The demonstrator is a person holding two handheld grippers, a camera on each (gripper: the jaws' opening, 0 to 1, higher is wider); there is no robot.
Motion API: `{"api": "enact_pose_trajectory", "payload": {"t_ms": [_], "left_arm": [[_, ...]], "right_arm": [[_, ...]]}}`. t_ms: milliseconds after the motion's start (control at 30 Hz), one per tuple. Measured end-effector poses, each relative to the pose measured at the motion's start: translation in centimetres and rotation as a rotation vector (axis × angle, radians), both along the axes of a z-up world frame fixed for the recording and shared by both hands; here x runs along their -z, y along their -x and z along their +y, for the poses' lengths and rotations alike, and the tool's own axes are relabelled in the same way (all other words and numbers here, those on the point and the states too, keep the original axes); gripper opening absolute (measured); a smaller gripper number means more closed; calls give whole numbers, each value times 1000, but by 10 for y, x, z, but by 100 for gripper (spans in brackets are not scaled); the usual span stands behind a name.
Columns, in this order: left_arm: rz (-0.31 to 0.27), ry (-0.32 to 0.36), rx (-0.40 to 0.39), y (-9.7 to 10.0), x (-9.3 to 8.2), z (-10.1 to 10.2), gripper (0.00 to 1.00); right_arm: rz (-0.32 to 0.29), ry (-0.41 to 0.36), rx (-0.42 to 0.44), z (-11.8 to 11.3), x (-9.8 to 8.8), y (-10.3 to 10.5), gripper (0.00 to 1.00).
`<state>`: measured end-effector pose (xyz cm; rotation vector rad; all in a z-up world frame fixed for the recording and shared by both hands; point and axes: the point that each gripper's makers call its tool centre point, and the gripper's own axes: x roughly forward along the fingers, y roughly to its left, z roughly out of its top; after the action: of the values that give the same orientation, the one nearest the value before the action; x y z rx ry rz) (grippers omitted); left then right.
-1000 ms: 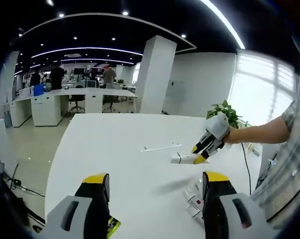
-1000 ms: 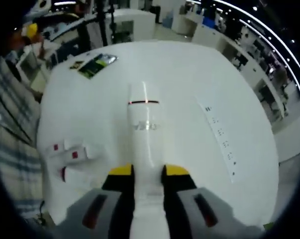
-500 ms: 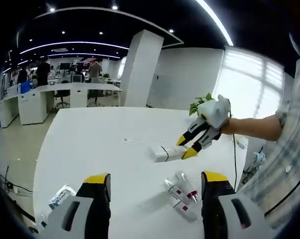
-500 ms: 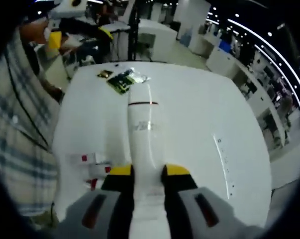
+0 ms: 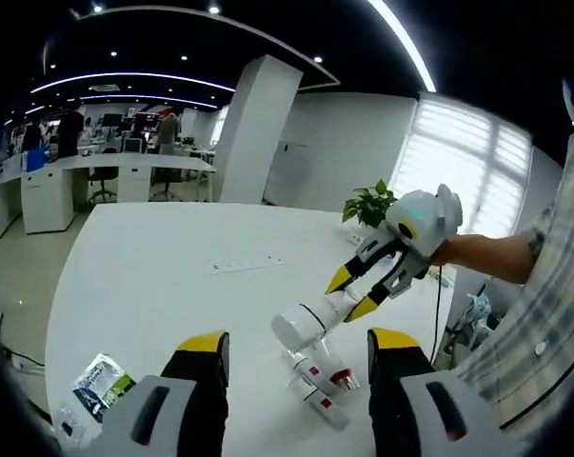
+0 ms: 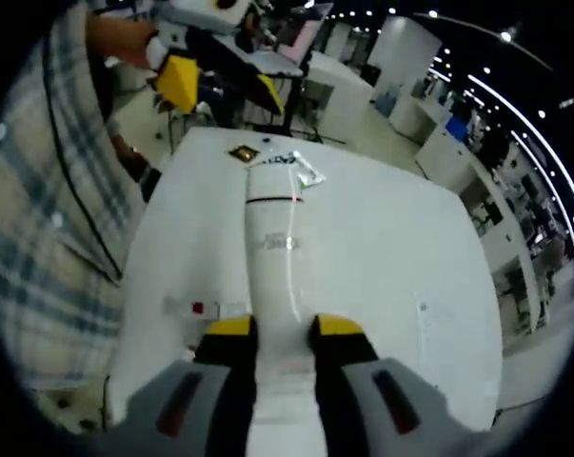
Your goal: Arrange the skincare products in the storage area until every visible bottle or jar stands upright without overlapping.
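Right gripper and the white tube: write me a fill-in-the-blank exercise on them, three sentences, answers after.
1. The right gripper is shut on a white ____ with a thin red band.
2. In the left gripper view, the small red-capped tubes on the table are lying ____, not upright.
3. The left gripper holds nothing; its jaws are ____.

Missing words: tube; flat; open

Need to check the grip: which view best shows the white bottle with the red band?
Right gripper view: the white bottle with the red band runs centre frame, clamped in the right claw. The left gripper view shows it smaller, tilted above the white table.
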<state>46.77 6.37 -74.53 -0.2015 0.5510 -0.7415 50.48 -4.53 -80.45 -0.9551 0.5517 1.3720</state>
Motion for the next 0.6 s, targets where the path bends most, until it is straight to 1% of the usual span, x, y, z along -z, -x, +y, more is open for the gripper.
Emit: {"api": "enact_pose_trajectory", "payload": {"t_ms": [100, 133, 167, 267, 300, 333, 400, 433, 467, 500, 533, 567, 600], "left_arm": [[-5, -12, 53, -1, -1, -11, 61], [-1, -24, 85, 0, 1, -17, 61], [20, -29, 124, 2, 3, -24, 61], [54, -32, 177, 3, 8, -35, 61], [112, -16, 183, 5, 13, -40, 62], [171, 19, 199, 8, 15, -47, 63], [233, 65, 230, 10, 17, -56, 62], [249, 72, 234, 12, 17, -58, 62], [307, 92, 262, 16, 20, -63, 63], [352, 97, 284, 20, 23, -66, 62], [374, 93, 294, 21, 26, -68, 61], [367, 97, 316, 20, 27, -72, 61], [393, 102, 337, 23, 28, -75, 61]], "right_arm": [[-21, 15, -47, 1, -3, 9, 20], [-28, 13, -64, 1, -5, 12, 20], [-39, 9, -91, 3, -8, 16, 20], [-52, 12, -128, 5, -12, 23, 20], [-60, 16, -152, 5, -14, 26, 20], [-61, 18, -166, 6, -16, 29, 20], [-89, 29, -212, 8, -18, 33, 20], [-92, 29, -218, 9, -19, 34, 20], [-97, 35, -236, 10, -20, 37, 20], [-108, 39, -264, 11, -22, 39, 20], [-119, 41, -285, 12, -23, 41, 20], [-126, 42, -301, 13, -24, 43, 20], [-138, 44, -315, 14, -26, 44, 20]]}}
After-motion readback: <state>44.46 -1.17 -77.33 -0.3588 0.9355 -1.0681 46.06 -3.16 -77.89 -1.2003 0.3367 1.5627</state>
